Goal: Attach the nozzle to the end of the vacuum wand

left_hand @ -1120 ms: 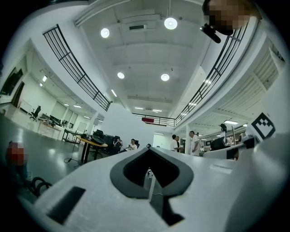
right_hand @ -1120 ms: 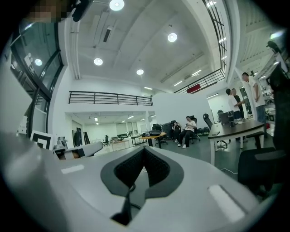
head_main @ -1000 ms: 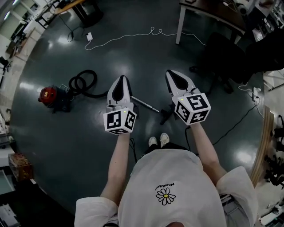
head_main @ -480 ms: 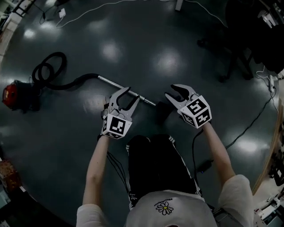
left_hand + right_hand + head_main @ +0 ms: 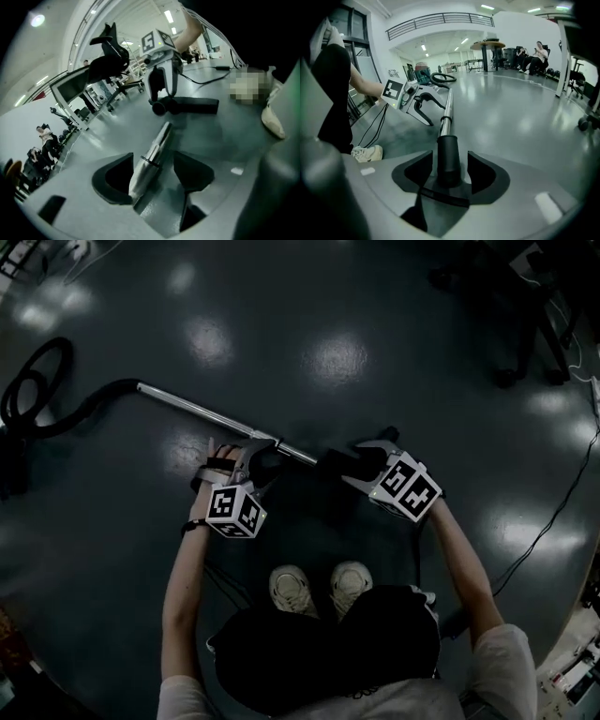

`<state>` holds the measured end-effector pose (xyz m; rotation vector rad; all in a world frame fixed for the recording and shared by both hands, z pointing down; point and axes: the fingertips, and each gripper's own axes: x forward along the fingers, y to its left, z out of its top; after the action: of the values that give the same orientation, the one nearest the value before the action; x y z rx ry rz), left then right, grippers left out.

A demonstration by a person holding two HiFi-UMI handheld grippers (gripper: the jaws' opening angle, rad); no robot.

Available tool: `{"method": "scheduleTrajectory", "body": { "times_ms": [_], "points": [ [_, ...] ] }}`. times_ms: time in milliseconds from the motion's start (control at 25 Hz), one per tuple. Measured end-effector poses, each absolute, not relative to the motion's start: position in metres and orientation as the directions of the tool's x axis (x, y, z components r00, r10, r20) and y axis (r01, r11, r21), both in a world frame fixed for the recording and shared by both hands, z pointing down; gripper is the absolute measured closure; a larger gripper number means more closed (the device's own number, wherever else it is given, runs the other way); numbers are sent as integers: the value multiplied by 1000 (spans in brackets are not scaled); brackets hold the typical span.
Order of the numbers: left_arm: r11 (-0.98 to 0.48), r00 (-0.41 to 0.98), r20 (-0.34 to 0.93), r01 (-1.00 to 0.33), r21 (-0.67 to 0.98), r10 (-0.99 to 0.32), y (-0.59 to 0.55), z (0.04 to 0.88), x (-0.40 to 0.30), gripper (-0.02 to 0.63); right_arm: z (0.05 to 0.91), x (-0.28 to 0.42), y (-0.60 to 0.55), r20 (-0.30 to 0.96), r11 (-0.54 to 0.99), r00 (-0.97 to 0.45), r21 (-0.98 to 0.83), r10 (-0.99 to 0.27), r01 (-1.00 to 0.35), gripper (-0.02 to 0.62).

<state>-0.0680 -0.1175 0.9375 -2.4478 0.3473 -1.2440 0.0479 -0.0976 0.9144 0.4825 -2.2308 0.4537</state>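
Observation:
A silver vacuum wand [image 5: 216,418] lies on the dark floor, with a black nozzle [image 5: 345,465] at its near end. My left gripper [image 5: 253,457] is down at the wand's tip. In the left gripper view the wand [image 5: 149,158] runs between the jaws of the left gripper [image 5: 154,168], which have just been opening; it lies close to the left pad [image 5: 117,176]. My right gripper [image 5: 361,463] straddles the nozzle neck [image 5: 448,154]; the jaws of the right gripper [image 5: 448,169] have just been opening, with a gap on each side. Whether the nozzle and the wand are joined is not visible.
The black hose [image 5: 47,413] curls away at the far left. The person's shoes [image 5: 323,585] are just behind the grippers. A cable [image 5: 555,512] trails along the right and a chair base [image 5: 506,306] stands at the top right. Seated people [image 5: 536,54] are far off.
The person has bent down and both grippers have dropped to the floor. Both pairs of jaws went from shut to open, and now straddle the wand and the nozzle.

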Motion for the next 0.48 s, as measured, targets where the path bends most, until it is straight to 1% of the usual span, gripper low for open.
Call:
{"method": "scheduleTrajectory", "body": {
  "times_ms": [160, 240, 280, 320, 360, 480],
  "points": [
    [-873, 490, 806, 165, -460, -332, -124, 965, -57, 337, 927, 44, -97, 777, 881, -612, -179, -146, -437, 408],
    [-845, 459, 822, 237, -478, -337, -129, 975, -50, 359, 930, 40, -95, 779, 889, -613, -178, -135, -422, 419],
    [-830, 445, 825, 263, -491, -347, -131, 978, -47, 365, 933, 39, -95, 781, 892, -611, -174, -132, -416, 417],
    [-816, 433, 827, 285, -503, -358, -133, 981, -45, 393, 934, 38, -95, 780, 893, -612, -175, -131, -415, 414],
    [-806, 425, 829, 303, -509, -364, -133, 983, -44, 403, 935, 38, -96, 778, 890, -614, -182, -129, -418, 414],
    [-798, 433, 825, 312, -516, -364, -135, 982, -42, 408, 936, 36, -103, 773, 867, -621, -214, -131, -449, 403]
  ]
}}
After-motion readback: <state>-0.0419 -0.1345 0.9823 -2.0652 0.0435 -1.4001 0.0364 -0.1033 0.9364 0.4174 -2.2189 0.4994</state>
